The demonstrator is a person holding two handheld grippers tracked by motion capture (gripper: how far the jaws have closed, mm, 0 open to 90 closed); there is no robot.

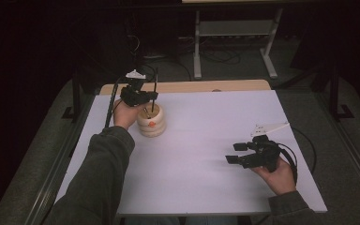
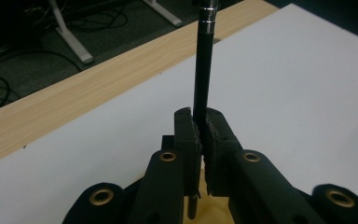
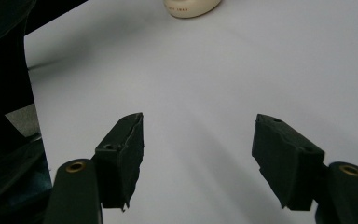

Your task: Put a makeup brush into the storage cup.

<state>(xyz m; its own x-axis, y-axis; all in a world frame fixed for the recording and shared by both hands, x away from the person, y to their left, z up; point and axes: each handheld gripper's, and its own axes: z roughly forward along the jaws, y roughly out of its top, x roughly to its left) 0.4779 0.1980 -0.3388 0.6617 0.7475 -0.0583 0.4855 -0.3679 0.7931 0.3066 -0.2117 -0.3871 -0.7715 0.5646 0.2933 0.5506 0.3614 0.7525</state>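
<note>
Two grippers are in play over a white table (image 1: 206, 140) with a wooden strip (image 1: 192, 86) along its far edge. Left gripper (image 1: 151, 97) sits at the far left of the sheet, directly above a cream, ribbed holder (image 1: 152, 123) built like stacked rings with a small orange mark on its side. Its jaws are closed tight on a thin black pen (image 2: 202, 74); in the left gripper view (image 2: 201, 135) the pads press the shaft from both sides, no gap visible. Pen long axis: near vertical, upper end with a silver band pointing up and slightly toward the far edge, lower end pointing down into the top of the holder. Whether the tip touches the holder's inside cannot be told. Right gripper (image 1: 233, 153) is held in the right hand (image 1: 277, 176) near the right front of the table, well apart from the holder, jaws spread wide and empty, pointing left across bare sheet (image 3: 198, 158).
</note>
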